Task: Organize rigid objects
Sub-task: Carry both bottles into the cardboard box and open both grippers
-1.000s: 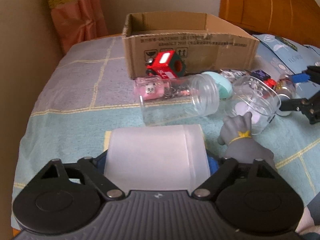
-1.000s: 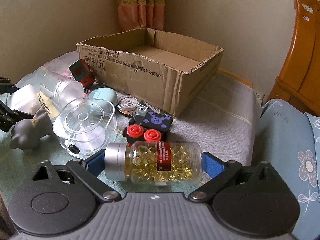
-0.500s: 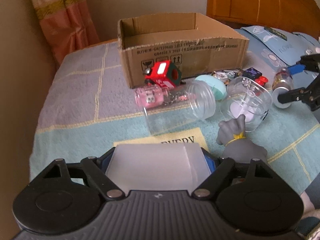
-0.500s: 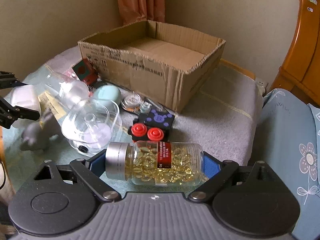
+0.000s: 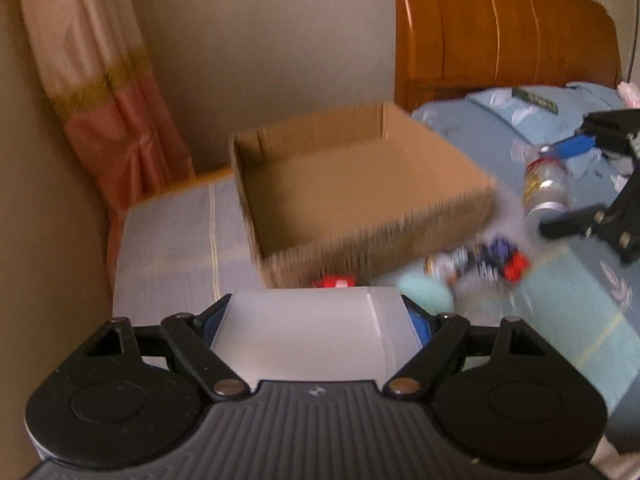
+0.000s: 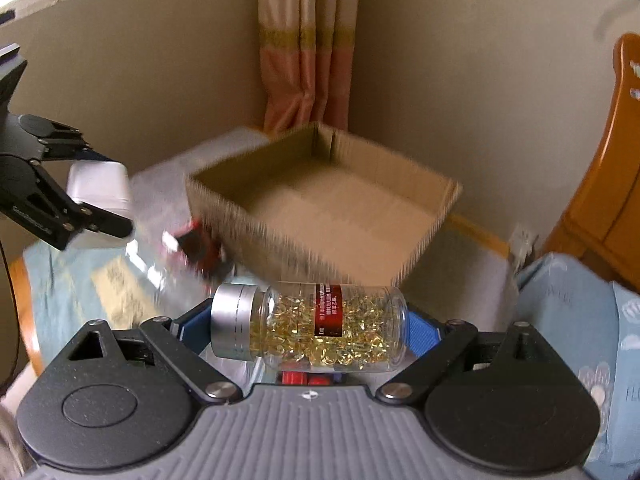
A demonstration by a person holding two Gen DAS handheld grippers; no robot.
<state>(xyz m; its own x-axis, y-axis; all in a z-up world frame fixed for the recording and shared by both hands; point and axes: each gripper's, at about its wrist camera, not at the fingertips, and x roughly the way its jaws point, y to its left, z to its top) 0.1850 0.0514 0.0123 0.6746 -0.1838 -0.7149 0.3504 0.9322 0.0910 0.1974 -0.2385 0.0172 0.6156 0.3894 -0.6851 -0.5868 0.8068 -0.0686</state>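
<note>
A white box (image 5: pixel 308 332) is being gripped by the left gripper (image 5: pixel 316 320), a capsule bottle (image 6: pixel 316 328) by the right gripper (image 6: pixel 308 332), both short of the empty carton (image 6: pixel 344 208). Each should be lowered inside before being released.

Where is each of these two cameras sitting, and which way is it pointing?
Left wrist view: sits on the left gripper, looking along its fingers, which hold a white box, toward the cardboard box; the right gripper shows at the right edge.
Right wrist view: sits on the right gripper, looking past its pill bottle at the same cardboard box; the left gripper shows at the left.
Shared: the cardboard box, curtain, both grippers.
</note>
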